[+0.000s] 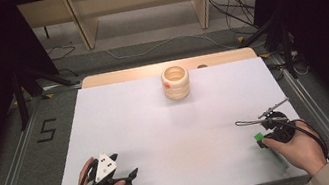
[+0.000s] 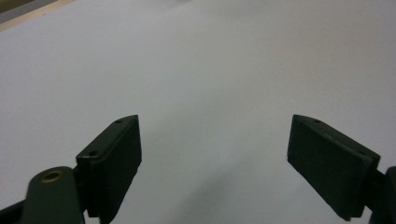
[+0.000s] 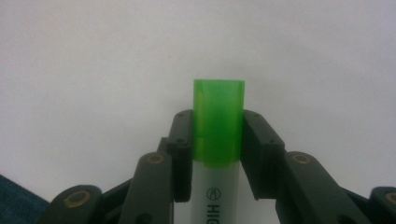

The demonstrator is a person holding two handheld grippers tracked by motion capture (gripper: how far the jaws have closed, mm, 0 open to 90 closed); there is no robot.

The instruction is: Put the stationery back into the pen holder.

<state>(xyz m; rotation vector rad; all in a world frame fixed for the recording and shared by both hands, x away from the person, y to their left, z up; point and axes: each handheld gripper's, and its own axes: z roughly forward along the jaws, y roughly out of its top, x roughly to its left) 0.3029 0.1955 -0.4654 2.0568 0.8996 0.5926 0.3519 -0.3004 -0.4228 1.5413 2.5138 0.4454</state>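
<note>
Green highlighter held in the right hand-held gripper (image 3: 217, 154), near the right edge of the tabletop (image 1: 175, 136).

The jaws press on both sides of the highlighter (image 3: 218, 121), just under its green cap. The left hand-held gripper (image 2: 215, 158) stands open and empty over the white tabletop. A wooden ring holder (image 1: 175, 82) stands at the far side.

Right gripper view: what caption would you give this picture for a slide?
Right gripper clamps a green-capped highlighter between its black jaws, cap pointing ahead over the white table.
</note>
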